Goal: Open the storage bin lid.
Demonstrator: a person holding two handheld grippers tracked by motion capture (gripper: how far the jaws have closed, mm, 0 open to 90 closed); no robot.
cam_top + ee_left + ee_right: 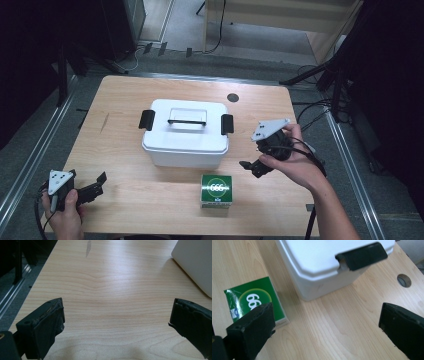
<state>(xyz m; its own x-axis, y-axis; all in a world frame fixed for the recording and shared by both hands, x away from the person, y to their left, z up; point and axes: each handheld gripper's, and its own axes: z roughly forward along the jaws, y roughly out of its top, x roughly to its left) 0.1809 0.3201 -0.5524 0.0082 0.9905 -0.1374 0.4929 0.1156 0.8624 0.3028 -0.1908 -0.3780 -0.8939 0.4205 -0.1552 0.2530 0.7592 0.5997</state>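
A light wooden desk (130, 200) carries a white box (185, 134) near its middle, lid on, with a black clasp at each end and a handle lying flat in the lid's recess. Just in front of the box, apart from it, stands a small green carton (216, 190) with a white ring and digits on top. The left gripper (98, 186) sits at the desk's near left corner, held low, fingers spread and empty, pointing right. The right gripper (252, 167) hangs in the air to the right of the box and above the carton's right side, fingers pointing left and down, touching nothing. A round dark hole (232, 97) marks the far desk edge.
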